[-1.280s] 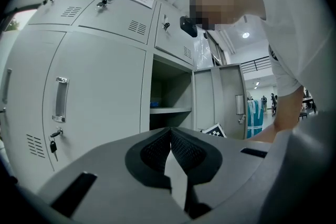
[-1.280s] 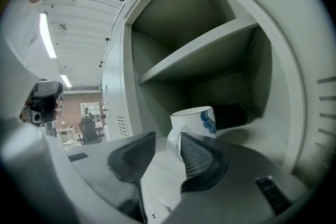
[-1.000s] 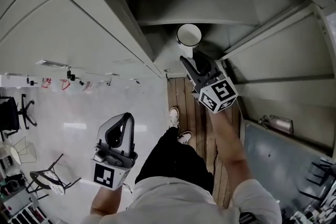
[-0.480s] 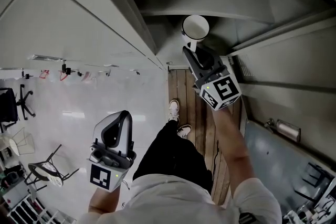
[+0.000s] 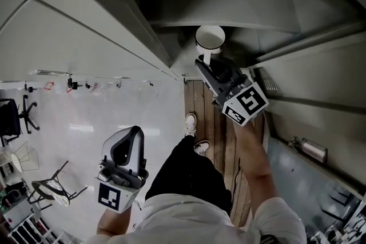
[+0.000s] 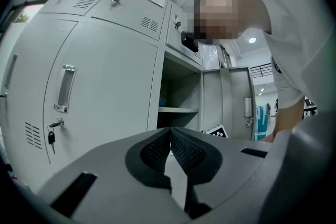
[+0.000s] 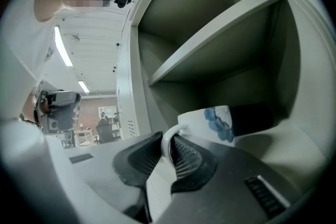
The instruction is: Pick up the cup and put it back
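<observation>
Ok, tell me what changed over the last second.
The right hand-held gripper has just closed its jaws on the handle of the cup; they were open a second ago. The cup is still in the locker, and the left hand-held gripper stays low and shut.

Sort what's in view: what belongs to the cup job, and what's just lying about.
Job: cup; right gripper, jaws just closed further on its handle; locker shelf under it.
Lying about: left gripper, shut, empty; chair; key in a closed door.
</observation>
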`<state>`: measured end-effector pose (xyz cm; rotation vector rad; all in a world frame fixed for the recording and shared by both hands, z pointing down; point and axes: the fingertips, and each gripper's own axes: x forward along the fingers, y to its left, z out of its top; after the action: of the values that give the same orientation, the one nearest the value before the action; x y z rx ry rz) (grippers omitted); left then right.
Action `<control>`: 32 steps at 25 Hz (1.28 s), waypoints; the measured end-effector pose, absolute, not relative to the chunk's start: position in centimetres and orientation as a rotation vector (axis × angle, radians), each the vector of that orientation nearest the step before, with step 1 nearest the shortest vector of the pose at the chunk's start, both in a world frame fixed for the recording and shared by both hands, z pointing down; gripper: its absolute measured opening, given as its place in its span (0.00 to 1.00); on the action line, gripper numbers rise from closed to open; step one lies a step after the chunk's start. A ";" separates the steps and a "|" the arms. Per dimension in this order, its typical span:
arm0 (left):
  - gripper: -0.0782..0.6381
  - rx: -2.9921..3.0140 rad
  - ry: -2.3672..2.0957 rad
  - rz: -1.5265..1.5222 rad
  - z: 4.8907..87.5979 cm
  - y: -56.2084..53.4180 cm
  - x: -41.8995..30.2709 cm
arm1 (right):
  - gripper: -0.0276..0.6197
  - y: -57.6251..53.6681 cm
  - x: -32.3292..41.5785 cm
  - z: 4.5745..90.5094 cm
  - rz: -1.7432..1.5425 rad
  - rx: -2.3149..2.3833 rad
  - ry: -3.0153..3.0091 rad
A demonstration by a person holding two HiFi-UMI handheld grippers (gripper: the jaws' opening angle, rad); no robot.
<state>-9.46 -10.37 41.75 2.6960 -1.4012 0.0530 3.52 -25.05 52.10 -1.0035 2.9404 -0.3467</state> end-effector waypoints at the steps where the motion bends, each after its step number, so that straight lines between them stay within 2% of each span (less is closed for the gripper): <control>1: 0.14 2.698 -1.400 0.050 41.7 -10.4 -9.4 | 0.13 -25.0 3.4 52.0 -0.355 -0.991 2.936; 16: 0.14 2.701 -1.398 0.030 41.4 -10.7 -9.4 | 0.12 -24.1 3.5 49.0 -0.378 -0.892 2.891; 32: 0.14 2.785 -1.454 -0.100 33.8 -9.4 -9.5 | 0.13 -16.6 5.5 36.8 -0.302 -0.797 2.848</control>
<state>-9.51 -9.43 33.78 2.7850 -1.4536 -0.0996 5.48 -16.64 36.84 -0.7969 2.8485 -0.3020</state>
